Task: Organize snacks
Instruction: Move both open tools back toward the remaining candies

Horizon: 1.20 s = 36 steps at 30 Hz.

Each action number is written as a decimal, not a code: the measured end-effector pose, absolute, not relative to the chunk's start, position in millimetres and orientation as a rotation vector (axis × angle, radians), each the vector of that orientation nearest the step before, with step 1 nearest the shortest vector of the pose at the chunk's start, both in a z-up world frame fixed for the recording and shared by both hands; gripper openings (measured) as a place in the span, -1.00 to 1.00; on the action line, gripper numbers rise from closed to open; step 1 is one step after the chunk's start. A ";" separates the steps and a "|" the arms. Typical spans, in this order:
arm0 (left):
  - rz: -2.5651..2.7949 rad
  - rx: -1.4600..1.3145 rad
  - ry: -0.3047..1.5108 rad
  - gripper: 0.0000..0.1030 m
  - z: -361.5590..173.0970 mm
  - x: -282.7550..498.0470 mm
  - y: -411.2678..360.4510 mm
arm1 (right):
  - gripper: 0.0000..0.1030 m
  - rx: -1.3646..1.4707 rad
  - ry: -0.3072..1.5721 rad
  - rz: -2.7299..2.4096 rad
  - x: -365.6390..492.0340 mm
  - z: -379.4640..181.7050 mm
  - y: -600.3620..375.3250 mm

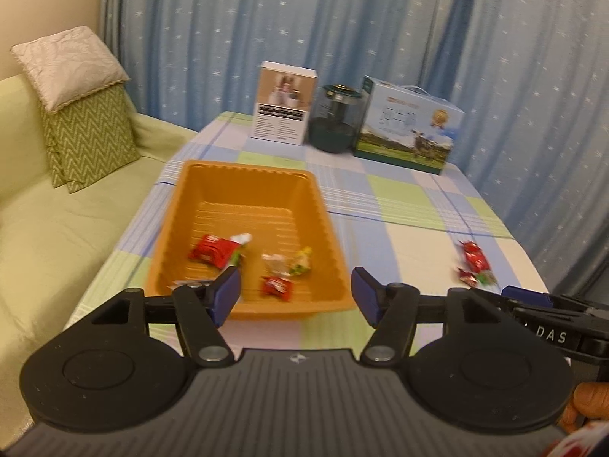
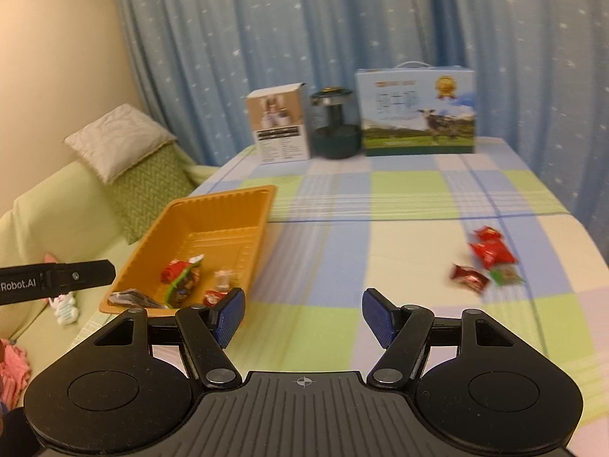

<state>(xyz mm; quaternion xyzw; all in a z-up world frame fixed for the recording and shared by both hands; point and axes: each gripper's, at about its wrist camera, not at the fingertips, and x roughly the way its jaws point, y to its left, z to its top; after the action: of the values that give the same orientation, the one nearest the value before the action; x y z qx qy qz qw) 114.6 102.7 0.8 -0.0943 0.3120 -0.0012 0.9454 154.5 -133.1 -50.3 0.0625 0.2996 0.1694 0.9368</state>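
Several wrapped snacks (image 1: 243, 262) already lie in the orange tray (image 1: 323, 205), a red-wrapped cluster (image 2: 487, 262) remains on the desk (image 2: 380, 236), both grippers' jaws apart and empty.

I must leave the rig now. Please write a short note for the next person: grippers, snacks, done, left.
Left gripper: open, empty, over the tray's near end.
Right gripper: open, empty, above the cloth.
Done: several snacks lie in the orange tray.
Left: a few red snacks on the cloth, to the right of the tray. The right gripper is nearer.
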 end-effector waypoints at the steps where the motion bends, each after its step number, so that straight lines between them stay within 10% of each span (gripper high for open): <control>1: -0.010 -0.191 0.636 0.26 1.2 112.6 97.3 | 0.32 0.134 0.611 0.333 150.9 -49.6 -138.8; 36: -0.263 -0.048 0.656 0.59 -2.2 135.8 -23.7 | 0.32 0.170 0.629 0.096 134.8 -62.0 -258.6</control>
<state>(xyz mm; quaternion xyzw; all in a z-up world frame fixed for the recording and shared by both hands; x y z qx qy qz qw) 135.8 -23.7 -2.2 -0.0236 0.3211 -0.1287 0.9379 134.8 -258.6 -62.0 0.0835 0.3087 0.0472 0.9463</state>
